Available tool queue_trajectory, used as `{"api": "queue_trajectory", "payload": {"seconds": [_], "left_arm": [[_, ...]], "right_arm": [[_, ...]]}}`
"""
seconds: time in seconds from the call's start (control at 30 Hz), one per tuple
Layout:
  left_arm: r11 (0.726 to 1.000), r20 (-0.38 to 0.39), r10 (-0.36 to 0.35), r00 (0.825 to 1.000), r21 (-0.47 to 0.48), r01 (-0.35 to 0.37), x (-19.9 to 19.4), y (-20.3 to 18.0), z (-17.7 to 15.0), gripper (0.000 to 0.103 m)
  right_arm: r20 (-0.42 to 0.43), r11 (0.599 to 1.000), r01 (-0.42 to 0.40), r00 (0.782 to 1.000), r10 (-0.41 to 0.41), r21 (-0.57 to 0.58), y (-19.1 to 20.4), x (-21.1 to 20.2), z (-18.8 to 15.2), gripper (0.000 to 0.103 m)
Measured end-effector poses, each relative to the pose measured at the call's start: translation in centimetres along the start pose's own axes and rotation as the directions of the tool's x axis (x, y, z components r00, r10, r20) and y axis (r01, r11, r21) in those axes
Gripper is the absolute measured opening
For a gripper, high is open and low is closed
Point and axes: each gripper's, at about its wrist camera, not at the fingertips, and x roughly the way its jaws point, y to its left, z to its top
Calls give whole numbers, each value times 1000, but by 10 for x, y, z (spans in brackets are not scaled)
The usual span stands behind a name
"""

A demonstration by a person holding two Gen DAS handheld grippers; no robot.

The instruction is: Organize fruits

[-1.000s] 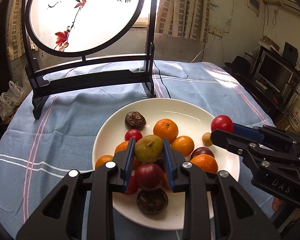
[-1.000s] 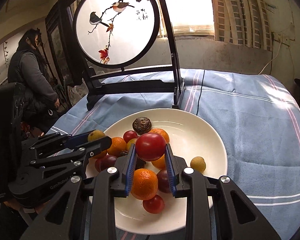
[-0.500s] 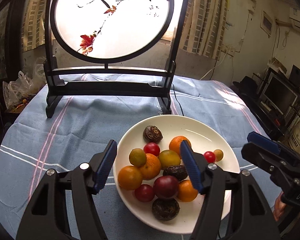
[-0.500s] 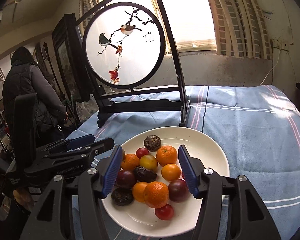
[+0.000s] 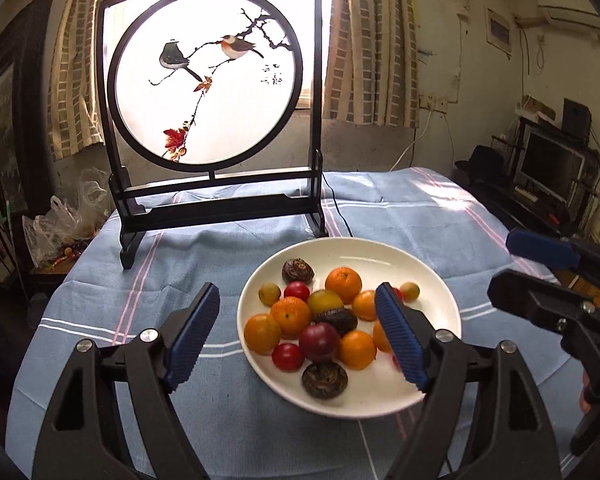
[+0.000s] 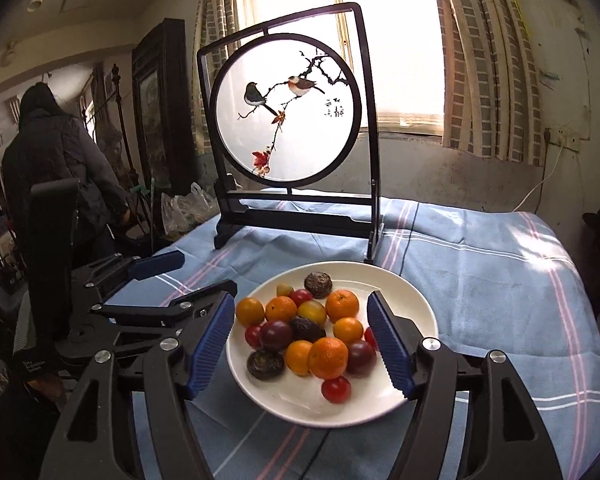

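A white plate [image 5: 428,280] holds several fruits: oranges [image 5: 343,285], red tomatoes [image 5: 287,357], dark plums [image 5: 319,341] and brown wrinkled fruits [image 5: 325,379]. It also shows in the right wrist view [image 6: 416,300], with an orange [image 6: 328,357] and a tomato [image 6: 336,389] near the front. My left gripper [image 5: 298,334] is open and empty, raised above the plate's near left side. My right gripper [image 6: 302,346] is open and empty, raised over the plate's near side. The right gripper shows at the right of the left wrist view [image 5: 540,272].
A black framed round bird screen [image 5: 208,92] stands on the blue striped tablecloth [image 5: 100,292] behind the plate. A person in dark clothes [image 6: 56,160] stands at the far left. A desk with a monitor [image 5: 552,168] is off to the right.
Both grippers let go of their fruits onto the plate, opened wide, and pulled back and up from the plate.
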Motion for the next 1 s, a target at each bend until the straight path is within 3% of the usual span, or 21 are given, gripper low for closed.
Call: {"api": "queue_trajectory", "payload": {"seconds": [0.2,0.27,0.53,0.7,1.0], "left_arm": [[999,-2,30,1000,18,-30,-34,-19,-28,78],[998,12,51,999,25,-51,-47,-22,-36,79],[992,43,125,991,-4,-125,-85,-22,-57,95],[985,59,173,983,-12,-172,-96,-21,-59,98],[988,65,152,986,-23,-151,-103,-23,-60,98]], "right_arm": [[29,999,24,999,-25,47,13,-38,-21,70],[36,997,44,998,-47,57,18,-48,-29,76],[14,989,138,990,-139,44,32,-67,-57,78],[-15,988,141,990,-140,58,35,-69,-73,78],[-46,991,128,991,-126,43,47,-60,-87,79]]}}
